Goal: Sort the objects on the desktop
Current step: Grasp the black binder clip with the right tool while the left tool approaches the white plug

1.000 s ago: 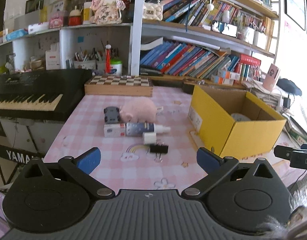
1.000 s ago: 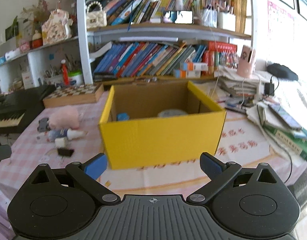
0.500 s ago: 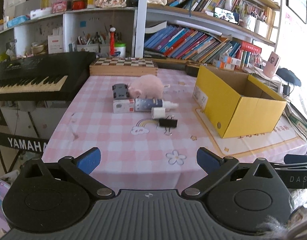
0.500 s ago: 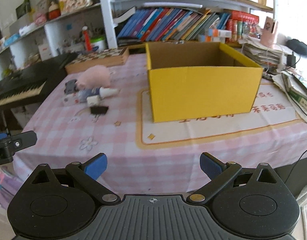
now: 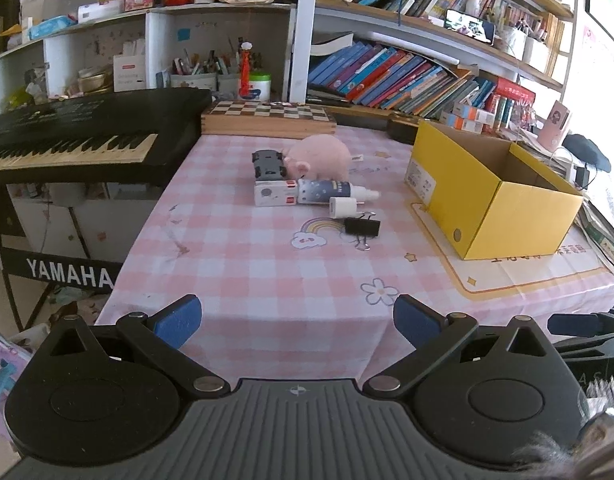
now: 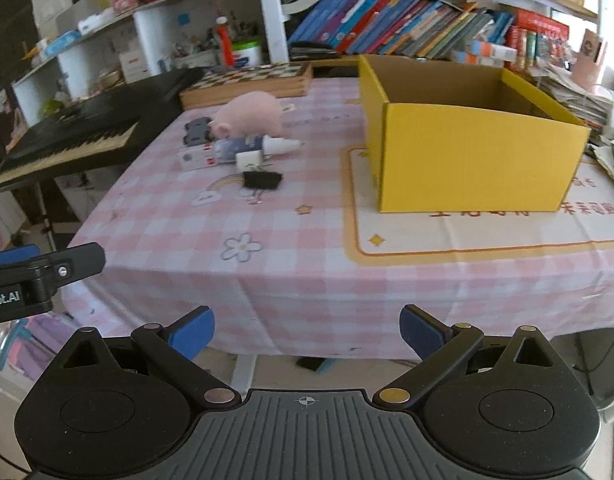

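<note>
A pink plush pig (image 5: 321, 156), a dark toy car (image 5: 268, 163), a white box (image 5: 275, 193), a spray bottle (image 5: 333, 192), a white charger (image 5: 342, 207) and a black binder clip (image 5: 362, 226) lie clustered on the pink checked table (image 5: 267, 272). An open yellow box (image 5: 491, 188) stands to their right. My left gripper (image 5: 297, 320) is open and empty, held off the table's front edge. My right gripper (image 6: 307, 330) is open and empty, also off the front edge; the pig (image 6: 249, 116), the clip (image 6: 262, 180) and the yellow box (image 6: 471, 152) lie ahead of it.
A black Yamaha keyboard (image 5: 79, 136) stands left of the table. A chessboard box (image 5: 269, 118) lies at the table's back, before shelves of books (image 5: 387, 76). Papers and cables (image 6: 579, 92) pile to the right of the yellow box.
Both grippers have pulled back and away from the table, so the objects and the yellow box look farther off. Both stay open and empty. Nothing on the table has moved.
</note>
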